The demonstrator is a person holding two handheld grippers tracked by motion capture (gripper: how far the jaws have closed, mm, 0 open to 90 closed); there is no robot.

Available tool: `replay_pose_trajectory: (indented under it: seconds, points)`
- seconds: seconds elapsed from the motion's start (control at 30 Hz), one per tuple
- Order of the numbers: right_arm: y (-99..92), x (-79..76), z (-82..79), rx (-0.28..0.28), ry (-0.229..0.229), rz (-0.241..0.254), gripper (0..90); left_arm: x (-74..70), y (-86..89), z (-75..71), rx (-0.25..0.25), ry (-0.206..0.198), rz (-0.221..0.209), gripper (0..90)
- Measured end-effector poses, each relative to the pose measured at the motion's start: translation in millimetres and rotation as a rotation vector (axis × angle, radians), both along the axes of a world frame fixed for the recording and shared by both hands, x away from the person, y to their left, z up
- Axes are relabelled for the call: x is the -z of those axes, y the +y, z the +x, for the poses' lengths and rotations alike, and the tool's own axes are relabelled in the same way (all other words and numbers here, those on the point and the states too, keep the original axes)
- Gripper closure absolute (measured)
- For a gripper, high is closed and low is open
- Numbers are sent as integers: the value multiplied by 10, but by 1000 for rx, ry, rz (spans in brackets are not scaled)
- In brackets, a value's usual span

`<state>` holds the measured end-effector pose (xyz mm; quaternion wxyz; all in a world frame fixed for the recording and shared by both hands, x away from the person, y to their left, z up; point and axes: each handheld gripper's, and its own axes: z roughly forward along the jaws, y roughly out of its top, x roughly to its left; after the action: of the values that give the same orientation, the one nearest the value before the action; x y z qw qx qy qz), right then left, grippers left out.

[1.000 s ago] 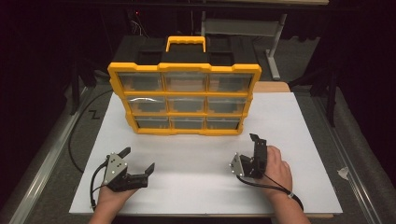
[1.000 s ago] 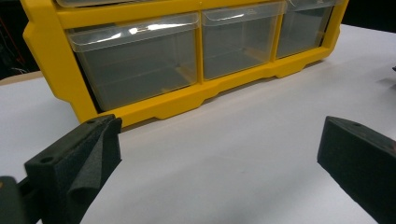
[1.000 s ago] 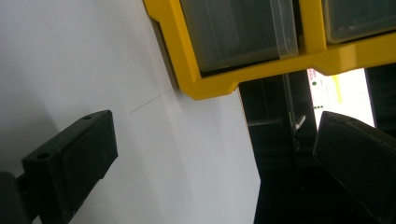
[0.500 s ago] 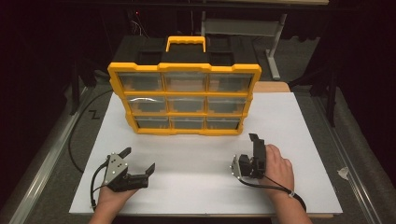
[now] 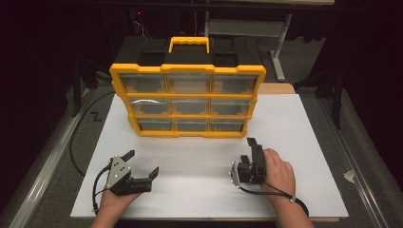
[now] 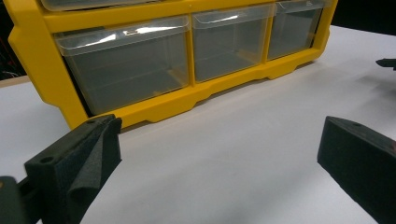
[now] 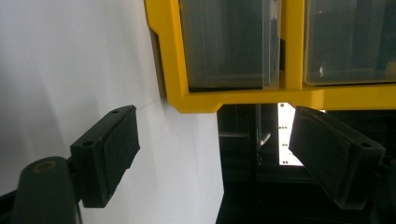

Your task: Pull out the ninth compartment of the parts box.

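A yellow drawer box (image 5: 188, 102) stands upright on the white table (image 5: 294, 142), toward its far side. The left claw (image 5: 142, 164) rests in front of the box, jaws wide apart, holding nothing. The right claw (image 5: 250, 159) sits in front of the box too, turned sideways. Its jaws have just been closing a bit but are apart, with nothing between them.

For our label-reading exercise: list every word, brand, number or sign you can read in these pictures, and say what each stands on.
No readable text in any view.
Yellow plastic organiser with nine clear drawers: no lettering or brand mark can be made out on its frame, black top or yellow carry handle.
White table sheet: blank.
Left gripper and right gripper: no marking legible.
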<state>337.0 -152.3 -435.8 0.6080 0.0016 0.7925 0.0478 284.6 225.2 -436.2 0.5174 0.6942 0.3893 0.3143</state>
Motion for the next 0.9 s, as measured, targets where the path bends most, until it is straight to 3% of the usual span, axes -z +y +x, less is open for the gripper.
replay_pose_trajectory:
  seconds: [0.5,0.9]
  points:
    - [244,76,69,-20,-72,-2,416,-3,-1,0,10,-4,6,2]
    - [427,-42,246,7,-114,26,583,5,-4,3,6,-1,13,2]
